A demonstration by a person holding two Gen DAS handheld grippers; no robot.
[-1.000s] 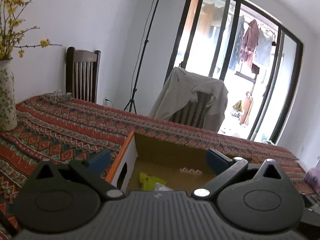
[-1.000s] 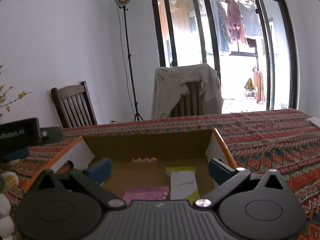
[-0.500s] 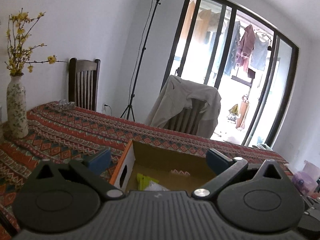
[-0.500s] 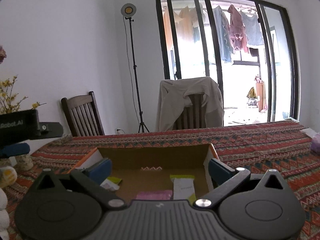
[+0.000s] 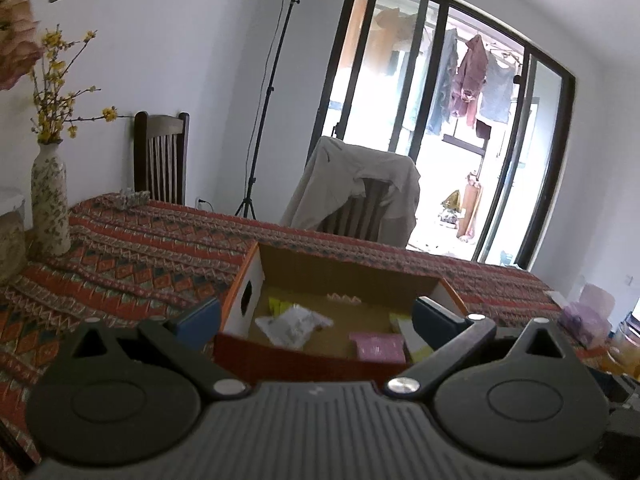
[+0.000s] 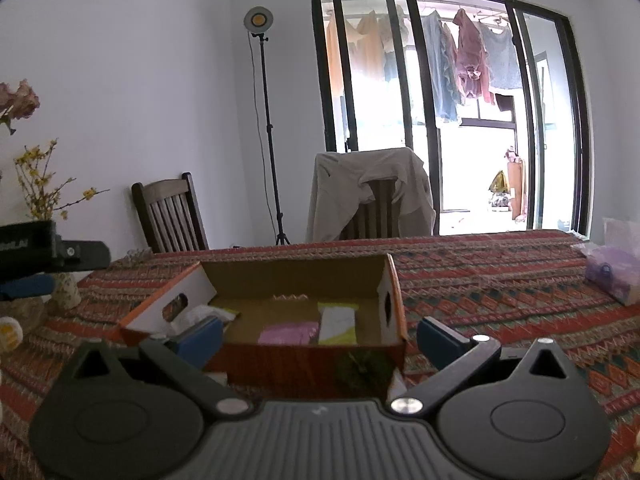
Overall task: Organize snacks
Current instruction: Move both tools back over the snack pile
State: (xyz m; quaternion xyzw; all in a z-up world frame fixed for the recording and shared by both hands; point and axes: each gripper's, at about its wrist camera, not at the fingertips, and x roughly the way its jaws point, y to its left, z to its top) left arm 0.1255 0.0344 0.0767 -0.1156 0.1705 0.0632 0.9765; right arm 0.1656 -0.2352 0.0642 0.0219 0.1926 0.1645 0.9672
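Grippers spread wide and carrying nothing hover at the near edge of an open cardboard box on a patterned tablecloth. The left gripper has its blue pads far apart, one outside the box's left wall and the other over its right corner, touching nothing. The right gripper is equally splayed, its blue pads flanking the box's near wall without contact.

Inside the box lie the snacks: a crumpled white packet toward the left, a pink packet near the front wall, and a white-and-yellow packet just beside it on the right. The box walls are white outside with round finger holes, and orange-edged.

In the right wrist view, the left gripper's black body shows at the far left edge. A floral vase with yellow sprigs stands on the cloth to the left, well apart from the box. A pale purple tissue pack rests near the table's right end.

Beyond the table stand a dark wooden chair and a second chair draped with a beige jacket. A lamp on a tall tripod stands against the white wall. Laundry hangs outside the black-framed glass doors.
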